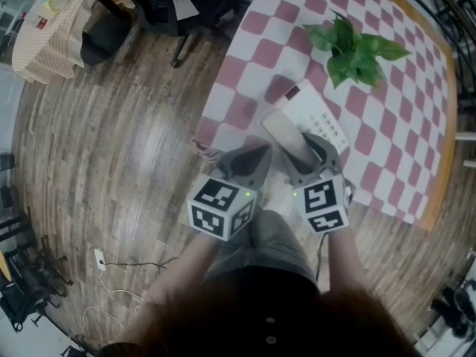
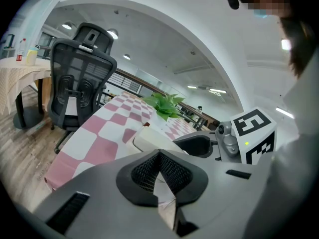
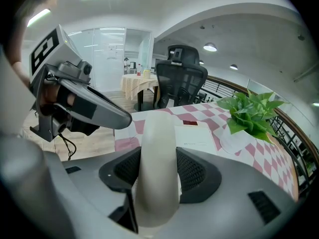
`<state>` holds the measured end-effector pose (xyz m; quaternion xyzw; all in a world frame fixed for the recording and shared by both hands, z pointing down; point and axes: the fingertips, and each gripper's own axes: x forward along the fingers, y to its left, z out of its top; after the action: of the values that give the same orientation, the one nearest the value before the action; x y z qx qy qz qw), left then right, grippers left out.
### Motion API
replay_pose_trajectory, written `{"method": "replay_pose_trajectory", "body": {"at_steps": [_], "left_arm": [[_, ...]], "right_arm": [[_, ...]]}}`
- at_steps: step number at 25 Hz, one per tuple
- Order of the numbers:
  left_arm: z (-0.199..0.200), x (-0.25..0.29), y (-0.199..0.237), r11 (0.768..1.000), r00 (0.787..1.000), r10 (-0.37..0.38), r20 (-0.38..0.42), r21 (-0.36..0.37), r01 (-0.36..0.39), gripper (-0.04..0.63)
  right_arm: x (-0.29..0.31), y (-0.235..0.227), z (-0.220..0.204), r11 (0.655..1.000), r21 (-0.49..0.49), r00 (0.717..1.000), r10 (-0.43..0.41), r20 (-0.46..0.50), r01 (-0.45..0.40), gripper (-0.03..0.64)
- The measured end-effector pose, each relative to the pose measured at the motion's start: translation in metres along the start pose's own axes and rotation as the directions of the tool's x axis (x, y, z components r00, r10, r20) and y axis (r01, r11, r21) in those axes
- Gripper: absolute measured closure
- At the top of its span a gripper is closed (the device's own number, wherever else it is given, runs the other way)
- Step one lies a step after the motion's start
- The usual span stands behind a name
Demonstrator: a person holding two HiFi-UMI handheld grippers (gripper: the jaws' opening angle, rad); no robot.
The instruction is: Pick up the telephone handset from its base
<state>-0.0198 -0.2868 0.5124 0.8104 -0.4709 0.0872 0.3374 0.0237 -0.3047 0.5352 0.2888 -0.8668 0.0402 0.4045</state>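
A cream telephone handset (image 1: 281, 134) sits between the jaws of my right gripper (image 1: 306, 153), which is shut on it. In the right gripper view the handset (image 3: 158, 148) fills the gap between the black pads. It is held just left of the white telephone base (image 1: 321, 115), which lies on the pink-and-white checked table (image 1: 401, 147). The base (image 3: 197, 133) shows beyond the handset, flat, with a dark red patch at its far end. My left gripper (image 1: 251, 161) hovers beside the right one at the table's near corner, jaws together and holding nothing.
A green potted plant (image 1: 355, 47) stands on the table behind the base. A black office chair (image 1: 178, 6) is on the wooden floor to the left. A second table with a pale cloth (image 1: 52, 28) stands at the far left. Cables (image 1: 111, 270) lie on the floor.
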Motion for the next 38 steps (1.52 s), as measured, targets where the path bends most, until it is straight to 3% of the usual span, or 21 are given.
{"method": "replay_pose_trajectory", "body": {"at_steps": [11, 20, 31, 38], "left_arm": [[0.020, -0.011, -0.004, 1.000, 0.999, 0.002, 0.039, 0.022, -0.003, 0.589], [0.051, -0.016, -0.011, 0.999, 0.996, -0.008, 0.084, 0.048, 0.004, 0.589], [0.094, -0.022, -0.046, 0.992, 0.984, -0.094, 0.151, 0.102, 0.079, 0.589], [0.127, -0.027, -0.064, 0.981, 0.969, -0.144, 0.202, 0.155, 0.114, 0.589]], "right_arm": [[-0.014, -0.010, 0.023, 1.000, 0.024, 0.999, -0.020, 0.048, 0.018, 0.396], [-0.038, -0.021, 0.049, 0.994, 0.104, 0.989, -0.057, 0.133, 0.044, 0.396], [-0.083, -0.049, 0.086, 0.969, 0.249, 0.957, -0.085, 0.277, 0.014, 0.396], [-0.114, -0.068, 0.109, 0.963, 0.264, 0.925, -0.145, 0.350, 0.051, 0.396]]}}
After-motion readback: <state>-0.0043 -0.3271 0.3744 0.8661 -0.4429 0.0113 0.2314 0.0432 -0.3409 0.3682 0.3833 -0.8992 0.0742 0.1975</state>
